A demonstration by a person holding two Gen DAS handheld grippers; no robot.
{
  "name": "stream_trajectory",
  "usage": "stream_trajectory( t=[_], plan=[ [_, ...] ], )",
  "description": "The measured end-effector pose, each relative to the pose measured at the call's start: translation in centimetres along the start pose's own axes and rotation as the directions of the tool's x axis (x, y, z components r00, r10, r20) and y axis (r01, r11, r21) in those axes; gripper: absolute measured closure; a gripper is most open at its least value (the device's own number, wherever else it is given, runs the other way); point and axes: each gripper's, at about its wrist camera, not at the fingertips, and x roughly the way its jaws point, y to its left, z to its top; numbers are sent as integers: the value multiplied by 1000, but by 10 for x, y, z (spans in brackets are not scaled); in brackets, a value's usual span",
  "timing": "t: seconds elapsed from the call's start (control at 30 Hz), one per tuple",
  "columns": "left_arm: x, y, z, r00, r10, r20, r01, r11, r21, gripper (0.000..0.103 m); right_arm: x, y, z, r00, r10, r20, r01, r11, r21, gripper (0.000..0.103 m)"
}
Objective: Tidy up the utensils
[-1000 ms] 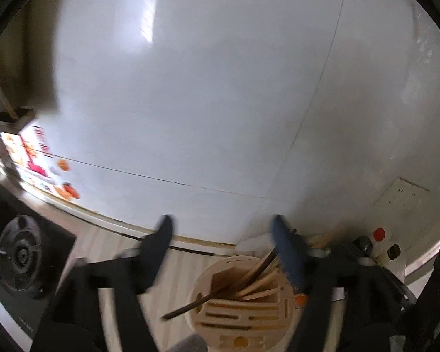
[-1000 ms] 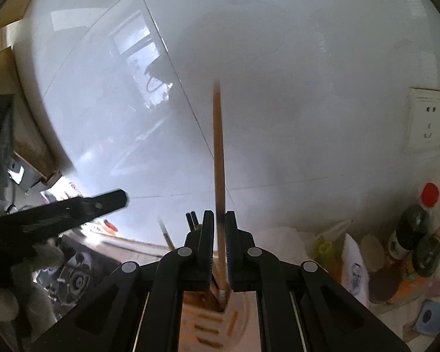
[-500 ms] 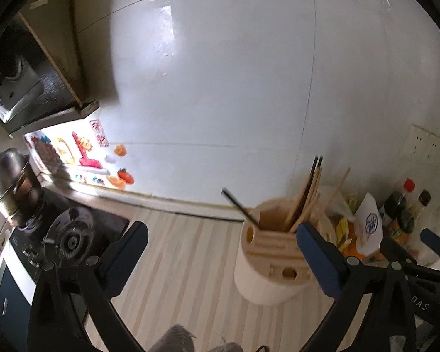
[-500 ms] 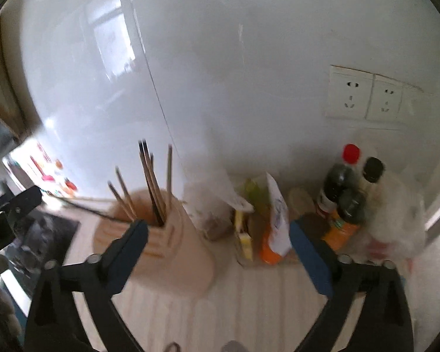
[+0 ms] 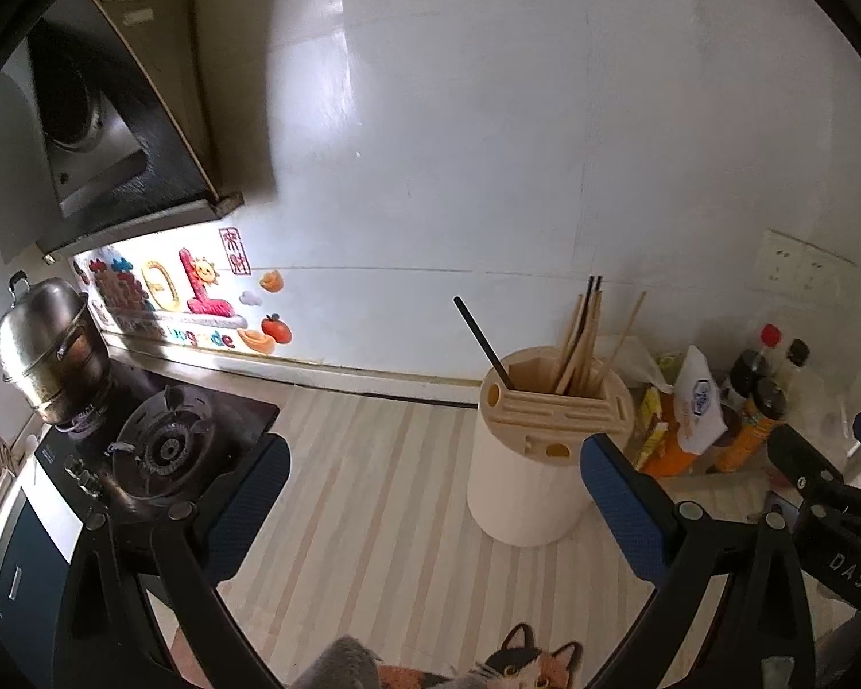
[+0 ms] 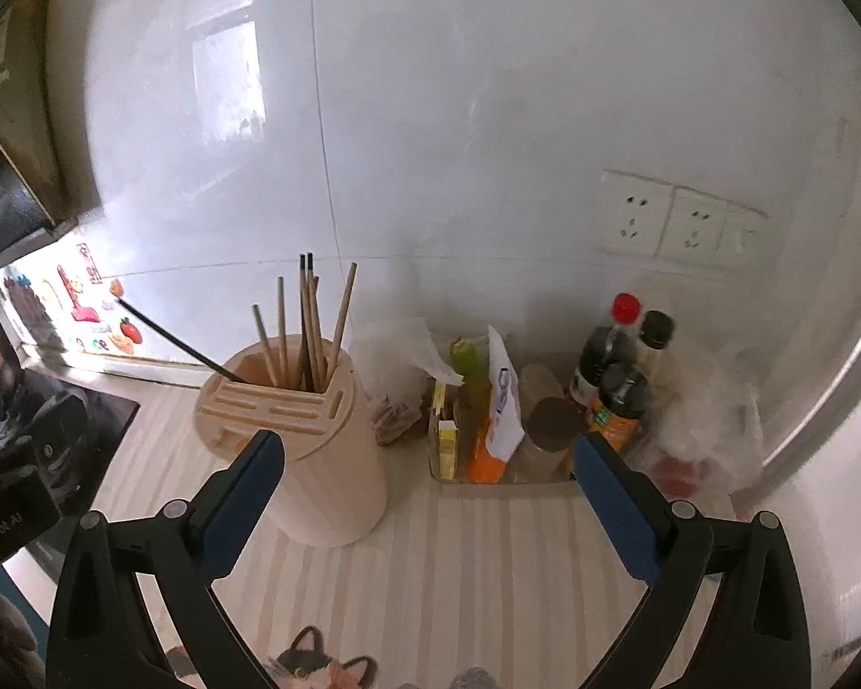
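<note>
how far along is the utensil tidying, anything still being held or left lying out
Done: the chopsticks stand in the round holder, one black chopstick leaning out to the side. In hand: nothing; the left gripper and right gripper have both just opened, with nothing between their jaws. Left: no loose utensils show on the striped counter, so it looks nearly finished.

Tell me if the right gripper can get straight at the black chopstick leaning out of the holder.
Probably yes. The right gripper is open and empty, and the black chopstick leans leftward out of the utensil holder, apart from the upright chopsticks, nothing around its upper end.
</note>
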Motion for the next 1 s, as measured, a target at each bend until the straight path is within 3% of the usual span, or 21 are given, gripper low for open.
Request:
stream_trajectory(
  t=[0.3,0.5,0.77,1.0],
  plan=[
    [-83,31,-22,997,-68,47,67,997,26,0,-116,7,-27,989,-88,118,85,996,33,0],
    [-130,48,-37,993,-97,69,94,995,42,0,-182,18,-48,985,-95,146,89,995,48,0],
    [-162,57,-53,990,-113,80,110,993,39,0,-236,26,-73,978,-109,176,100,993,58,0],
    [-174,59,-58,993,-89,76,88,996,18,0,-254,28,-78,977,-104,188,96,994,52,0]
  ],
)
